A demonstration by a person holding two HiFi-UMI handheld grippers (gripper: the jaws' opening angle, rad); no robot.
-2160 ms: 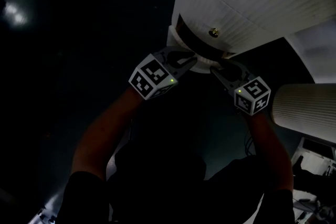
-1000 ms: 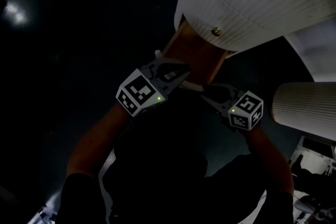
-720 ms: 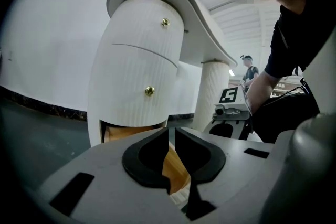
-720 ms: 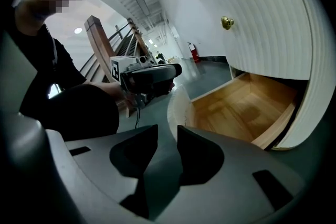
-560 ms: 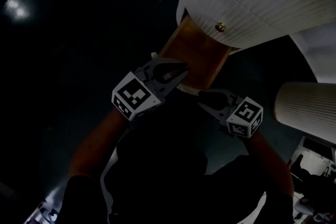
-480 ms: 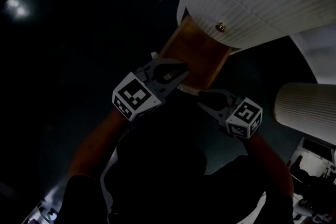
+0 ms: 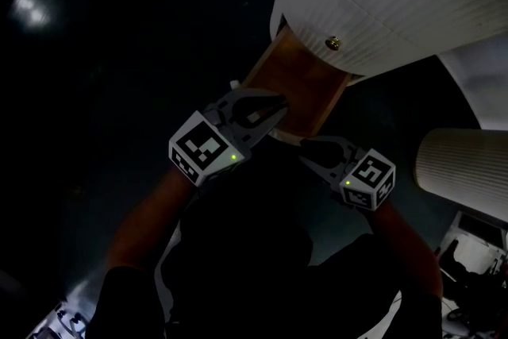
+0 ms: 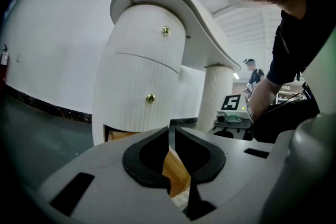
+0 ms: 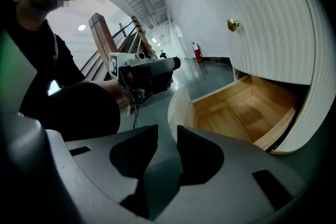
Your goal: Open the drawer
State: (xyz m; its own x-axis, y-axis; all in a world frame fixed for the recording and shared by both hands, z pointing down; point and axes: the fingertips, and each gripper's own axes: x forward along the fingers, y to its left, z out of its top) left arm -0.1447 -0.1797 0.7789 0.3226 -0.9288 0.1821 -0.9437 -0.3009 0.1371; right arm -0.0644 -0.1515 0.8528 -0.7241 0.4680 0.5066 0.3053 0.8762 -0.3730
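Drawer (image 7: 300, 90) front clenched in left gripper (image 7: 274, 109) jaws; right gripper (image 7: 308, 151) jaws beside, just narrowed, apart, empty.

The head view is very dim — only the white ribbed cabinet (image 7: 373, 4) catches light; the floor (image 7: 119, 107) left of it is near black, with one faint glare patch. Both gripper views are brighter, fisheye-bent, dark-vignetted at the corners.
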